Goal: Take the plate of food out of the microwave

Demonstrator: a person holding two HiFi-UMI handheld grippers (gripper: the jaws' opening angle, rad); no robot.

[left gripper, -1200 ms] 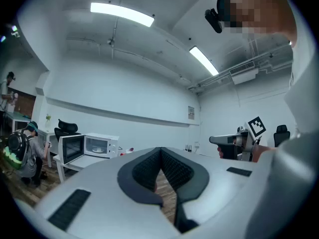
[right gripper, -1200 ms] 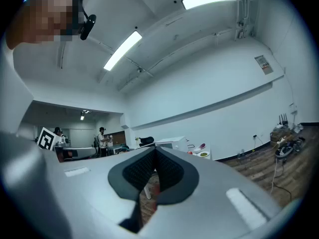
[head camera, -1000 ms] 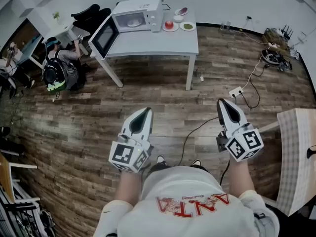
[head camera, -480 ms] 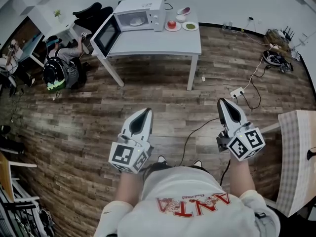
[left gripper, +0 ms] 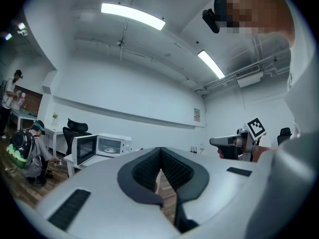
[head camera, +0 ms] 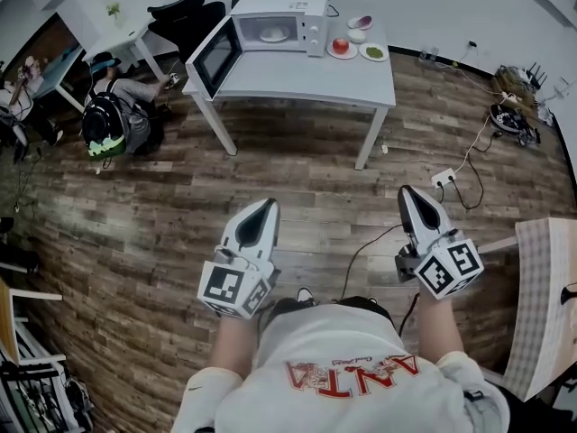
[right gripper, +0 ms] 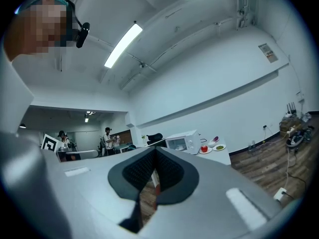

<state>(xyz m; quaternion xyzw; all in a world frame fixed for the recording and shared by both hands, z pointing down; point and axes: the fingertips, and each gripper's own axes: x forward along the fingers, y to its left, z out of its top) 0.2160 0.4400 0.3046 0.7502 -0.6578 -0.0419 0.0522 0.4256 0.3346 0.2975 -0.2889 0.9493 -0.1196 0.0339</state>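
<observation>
Microwave (head camera: 281, 23) closer than before, door (head camera: 216, 59) open

We hold our left gripper (head camera: 263, 206) and our right gripper (head camera: 408, 192) out in front of us. They are side by side, well apart, and both point flat and forward. Each one's jaws are pressed together with nothing between them. Our left arm (head camera: 236, 339) and right arm (head camera: 438, 318) reach out behind them.

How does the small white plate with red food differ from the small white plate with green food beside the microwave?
The plate with red food carries one rounded red item; the plate with green food holds a flat green patch. The red one sits nearer the white microwave; the green one nearer the table's right edge. Both are small, round.
</observation>
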